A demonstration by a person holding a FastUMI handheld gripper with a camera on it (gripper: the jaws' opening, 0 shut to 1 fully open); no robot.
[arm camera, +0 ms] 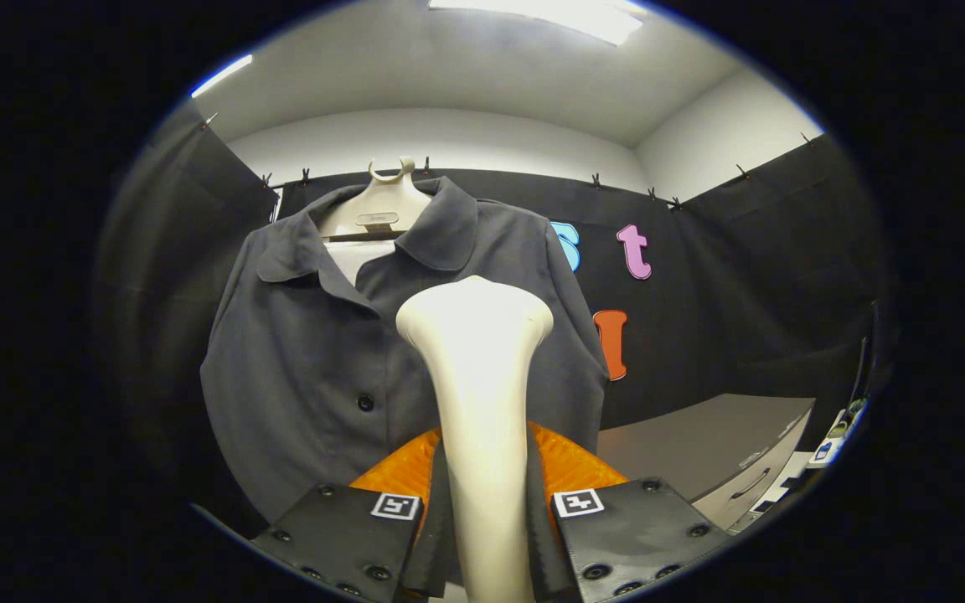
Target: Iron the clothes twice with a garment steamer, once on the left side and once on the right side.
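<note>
A dark grey button-up shirt (315, 352) hangs on a pale hanger (382, 205) against the booth wall, straight ahead of me. My gripper (482, 511) is shut on the cream handle of the garment steamer (478, 377), which rises upright between the fingers. The steamer's wide head (474, 314) stands in front of the shirt's chest, right of the button line. Whether the head touches the cloth cannot be told. Behind the steamer the shirt's right front is partly hidden.
A grey cabinet with a drawer handle (725, 452) stands low to the right of the shirt. Black cloth walls close the booth at the back and both sides. Small items lie on a surface at the far right (834, 440).
</note>
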